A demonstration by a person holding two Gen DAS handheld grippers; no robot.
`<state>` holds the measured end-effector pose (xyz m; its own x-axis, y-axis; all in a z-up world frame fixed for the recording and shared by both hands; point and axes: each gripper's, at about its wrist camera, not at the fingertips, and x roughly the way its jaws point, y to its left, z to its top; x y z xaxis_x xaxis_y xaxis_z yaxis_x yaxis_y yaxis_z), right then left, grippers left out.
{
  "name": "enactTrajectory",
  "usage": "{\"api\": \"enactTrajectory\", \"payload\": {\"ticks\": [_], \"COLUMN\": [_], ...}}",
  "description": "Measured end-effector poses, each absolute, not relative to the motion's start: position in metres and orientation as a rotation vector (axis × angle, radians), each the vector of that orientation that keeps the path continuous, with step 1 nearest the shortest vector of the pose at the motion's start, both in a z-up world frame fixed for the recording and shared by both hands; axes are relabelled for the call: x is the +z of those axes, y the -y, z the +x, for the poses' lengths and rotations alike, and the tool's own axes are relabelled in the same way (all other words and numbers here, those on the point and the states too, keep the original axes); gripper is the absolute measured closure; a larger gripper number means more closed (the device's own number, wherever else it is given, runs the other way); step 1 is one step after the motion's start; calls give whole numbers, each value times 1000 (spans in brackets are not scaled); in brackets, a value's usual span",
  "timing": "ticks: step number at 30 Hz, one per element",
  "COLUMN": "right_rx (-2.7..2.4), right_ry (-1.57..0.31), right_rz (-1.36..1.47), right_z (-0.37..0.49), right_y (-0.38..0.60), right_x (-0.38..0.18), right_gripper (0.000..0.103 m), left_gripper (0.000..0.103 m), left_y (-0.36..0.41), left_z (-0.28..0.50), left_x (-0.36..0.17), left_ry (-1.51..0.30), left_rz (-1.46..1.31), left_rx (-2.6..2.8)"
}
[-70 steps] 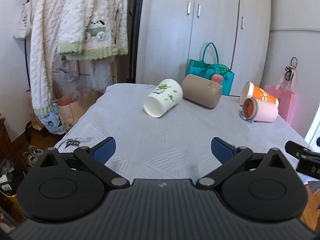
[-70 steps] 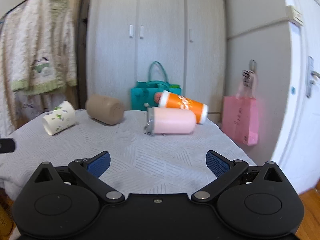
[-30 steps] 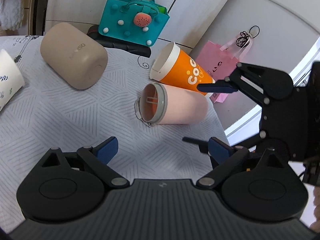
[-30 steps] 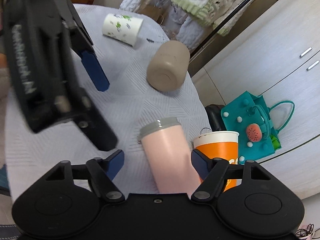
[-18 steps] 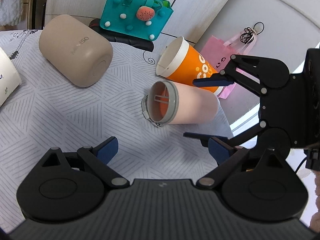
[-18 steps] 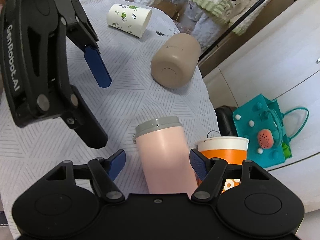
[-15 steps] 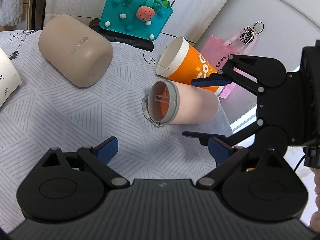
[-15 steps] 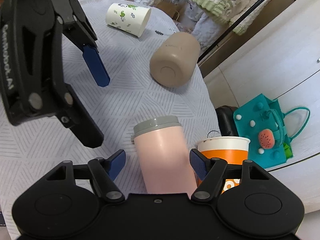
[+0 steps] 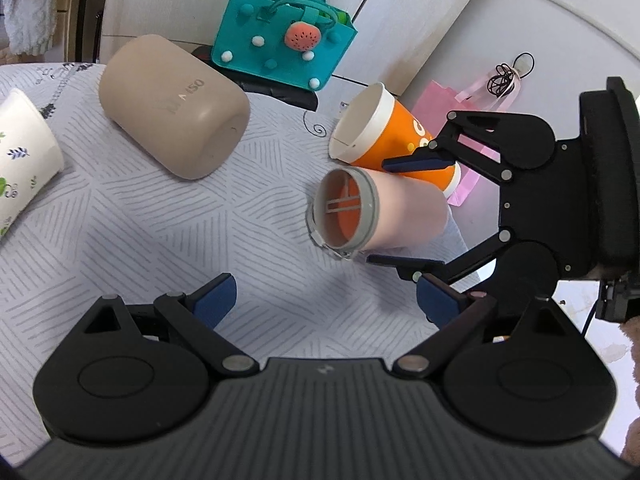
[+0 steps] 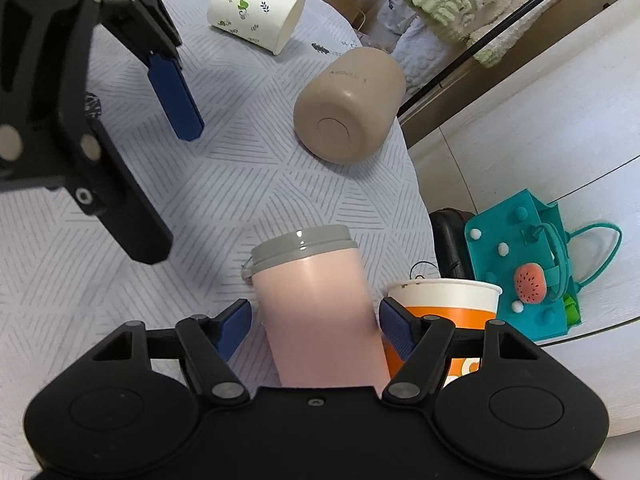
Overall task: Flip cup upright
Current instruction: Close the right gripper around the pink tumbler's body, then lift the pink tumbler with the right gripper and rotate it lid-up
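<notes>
A pink cup (image 9: pixel 404 216) with a grey rim lies on its side on the grey patterned tablecloth (image 9: pixel 140 232), mouth toward my left gripper. In the right wrist view the pink cup (image 10: pixel 316 300) lies between my right gripper's (image 10: pixel 314 324) open fingers, which straddle its body with small gaps. In the left wrist view my right gripper (image 9: pixel 404 210) has one finger above the cup and one below. My left gripper (image 9: pixel 326 300) is open and empty, short of the cup's mouth.
An orange paper cup (image 9: pixel 384 140) lies against the pink cup's far side. A beige tumbler (image 9: pixel 172 108) and a white leaf-print cup (image 9: pixel 20 160) lie on their sides to the left. A teal bag (image 9: pixel 280 36) and a pink bag (image 9: pixel 472 100) stand beyond the table edge.
My right gripper has slid further along the pink cup, which now sits deeper between its fingers. My left gripper has drifted slightly closer to the cup's mouth.
</notes>
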<state>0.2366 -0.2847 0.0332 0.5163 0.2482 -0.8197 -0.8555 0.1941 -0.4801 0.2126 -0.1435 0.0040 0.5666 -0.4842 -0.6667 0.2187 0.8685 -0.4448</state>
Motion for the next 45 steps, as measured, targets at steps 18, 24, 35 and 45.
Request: {"api": "enactTrajectory", "payload": {"ticks": [18, 24, 35, 45], "right_rx": [735, 758, 706, 579], "right_ry": [-812, -891, -1132, -1392], "right_rz": [-916, -821, -569, -167], "right_z": [229, 205, 223, 256], "right_y": [262, 234, 185, 173], "right_x": [55, 67, 59, 41], "right_gripper": [33, 34, 34, 34], "left_gripper": [5, 5, 5, 5], "left_y": [107, 76, 11, -38], "left_z": [190, 160, 119, 111], "left_x": [14, 24, 20, 7], "left_ry": [-837, -788, -767, -781], "left_rz": [-367, -393, -439, -492], "left_rx": [-389, -370, -321, -300]}}
